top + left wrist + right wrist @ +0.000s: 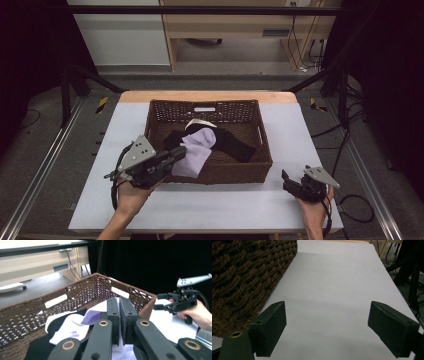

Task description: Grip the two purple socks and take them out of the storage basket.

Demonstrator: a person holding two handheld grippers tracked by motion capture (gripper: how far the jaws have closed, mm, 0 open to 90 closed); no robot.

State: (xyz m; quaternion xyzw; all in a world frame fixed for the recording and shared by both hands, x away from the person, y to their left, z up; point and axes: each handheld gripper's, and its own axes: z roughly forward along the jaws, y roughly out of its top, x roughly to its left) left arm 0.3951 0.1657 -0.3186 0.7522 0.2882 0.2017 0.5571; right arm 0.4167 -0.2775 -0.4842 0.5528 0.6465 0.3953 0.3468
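Observation:
A brown wicker basket (231, 173) sits in the middle of the table and holds a lavender sock (199, 150), a black garment (236, 143) and a white piece (200, 123). The lavender sock hangs over the basket's front rim. My left gripper (182, 152) reaches over that rim at the front left, shut on the sock. In the left gripper view its jaws (119, 302) stand pressed together, with pale sock fabric (72, 327) under and below them. My right gripper (285, 176) rests at the table's front right, open, with bare table between its pads (272, 325).
The grey table top (300, 135) has free room on both sides of the basket and in front of it. The basket's woven corner (242, 277) lies close to the left of my right gripper. Dark frame posts and cables stand beyond the table's edges.

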